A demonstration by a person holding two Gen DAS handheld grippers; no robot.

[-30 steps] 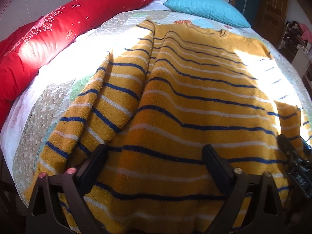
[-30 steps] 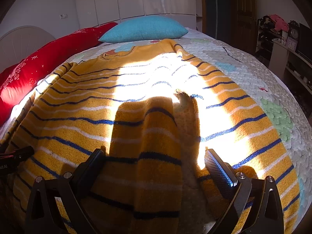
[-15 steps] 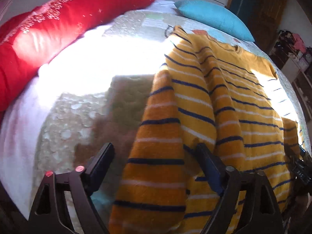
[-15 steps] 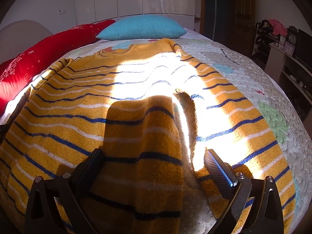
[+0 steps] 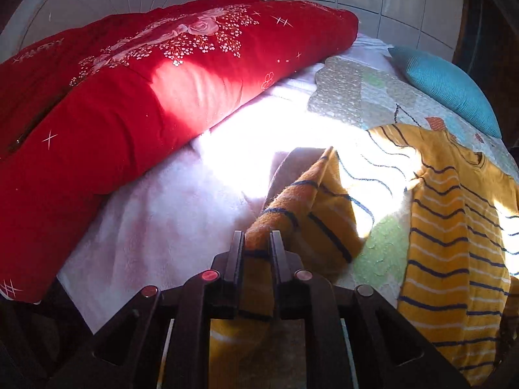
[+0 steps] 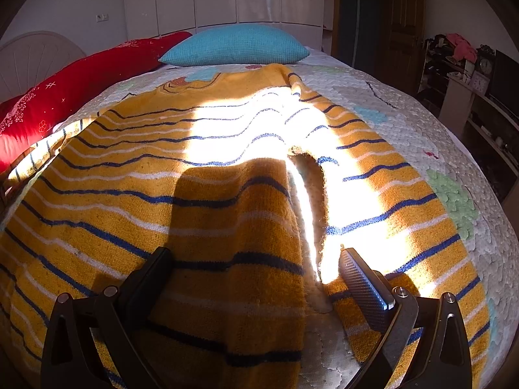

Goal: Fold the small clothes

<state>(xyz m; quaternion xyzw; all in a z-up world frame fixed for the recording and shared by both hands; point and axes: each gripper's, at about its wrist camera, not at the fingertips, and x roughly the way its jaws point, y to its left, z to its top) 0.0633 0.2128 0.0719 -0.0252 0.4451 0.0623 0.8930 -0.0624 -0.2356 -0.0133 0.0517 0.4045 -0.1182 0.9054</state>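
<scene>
A yellow sweater with navy and white stripes lies spread flat on the bed, collar toward the far pillow. Its body also shows at the right of the left wrist view. My left gripper is shut on the sweater's left sleeve and holds it lifted off the bed, out to the left of the body. My right gripper is open, hovering just over the lower hem by the gap between body and right sleeve, holding nothing.
A long red bolster lies along the bed's left side. A teal pillow sits at the far end. The quilted bedspread shows to the right. Shelves and a cabinet stand beyond the bed's right edge.
My left gripper has swung left off the sweater body, closed on the left sleeve and lifted it. My right gripper has stayed nearly still and open.
</scene>
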